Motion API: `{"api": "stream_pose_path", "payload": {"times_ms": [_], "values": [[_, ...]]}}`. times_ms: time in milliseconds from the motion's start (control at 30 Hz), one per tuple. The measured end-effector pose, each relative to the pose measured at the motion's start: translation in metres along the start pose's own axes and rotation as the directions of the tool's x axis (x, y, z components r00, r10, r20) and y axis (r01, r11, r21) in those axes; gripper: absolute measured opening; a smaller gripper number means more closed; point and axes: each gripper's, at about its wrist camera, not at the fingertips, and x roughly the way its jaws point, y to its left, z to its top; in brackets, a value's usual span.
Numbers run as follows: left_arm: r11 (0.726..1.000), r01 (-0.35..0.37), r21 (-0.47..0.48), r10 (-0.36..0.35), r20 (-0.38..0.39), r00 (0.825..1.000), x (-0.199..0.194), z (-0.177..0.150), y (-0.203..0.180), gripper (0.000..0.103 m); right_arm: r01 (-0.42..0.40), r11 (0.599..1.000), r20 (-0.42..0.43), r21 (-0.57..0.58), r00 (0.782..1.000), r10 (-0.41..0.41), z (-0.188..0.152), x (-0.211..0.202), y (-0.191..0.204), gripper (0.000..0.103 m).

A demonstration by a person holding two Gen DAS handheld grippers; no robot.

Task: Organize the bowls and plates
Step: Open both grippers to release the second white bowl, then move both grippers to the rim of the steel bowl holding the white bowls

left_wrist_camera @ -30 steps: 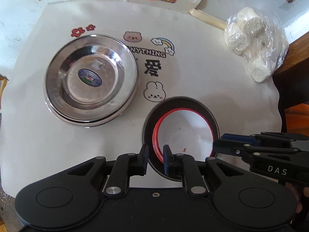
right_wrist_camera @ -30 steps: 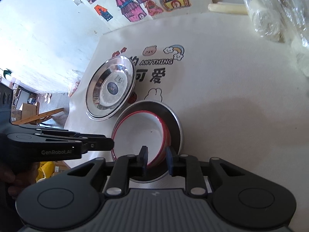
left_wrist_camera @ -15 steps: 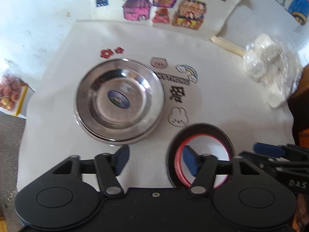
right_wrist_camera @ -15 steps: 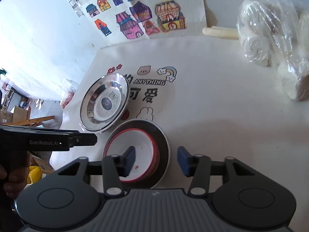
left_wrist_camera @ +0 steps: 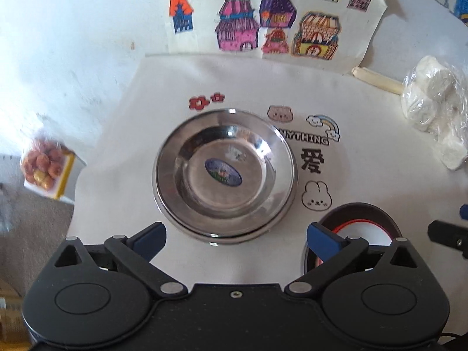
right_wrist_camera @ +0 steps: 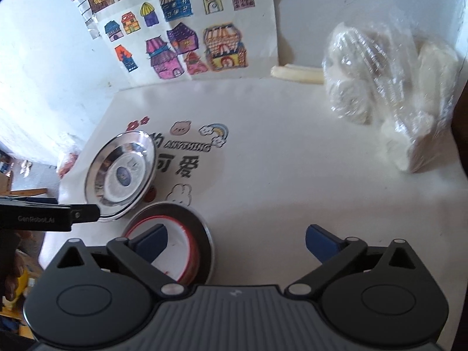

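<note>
Plates of shiny round steel [left_wrist_camera: 225, 172] apparently lie stacked; the red-rimmed white bowl [right_wrist_camera: 175, 251] is nested in a steel bowl [right_wrist_camera: 201, 234]; both tongs, left [left_wrist_camera: 235, 237] and right [right_wrist_camera: 235, 238], are opening, empty.

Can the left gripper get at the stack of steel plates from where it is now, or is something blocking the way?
Probably yes. The left gripper, jaws opening with nothing between them, faces the steel plates directly. The red-rimmed bowl sits off to one side, clear of that path.
</note>
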Motion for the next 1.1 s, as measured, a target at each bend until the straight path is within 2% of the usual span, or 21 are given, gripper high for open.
{"api": "stream_pose_path", "payload": {"times_ms": [200,600,867,1100], "values": [[0.999,0.037,0.009,-0.037,0.009,0.999,0.001,-0.003,0.003,0.102,0.07,0.996,0.036,-0.049,0.997,-0.068,-0.004,0.0,0.0,0.103],[0.999,0.04,0.021,-0.038,-0.064,0.997,0.009,-0.013,0.006,0.102,0.128,0.991,-0.082,-0.05,0.988,-0.132,-0.013,0.018,-0.007,0.103],[0.994,0.091,0.055,-0.083,-0.129,0.988,0.019,-0.019,-0.001,0.102,0.126,0.99,-0.118,-0.056,0.984,-0.132,-0.016,0.022,-0.006,0.103],[0.99,0.079,0.114,-0.059,-0.164,0.985,0.027,-0.021,-0.009,0.102,0.118,0.99,-0.155,-0.075,0.98,-0.129,-0.017,0.029,-0.005,0.103]]}}
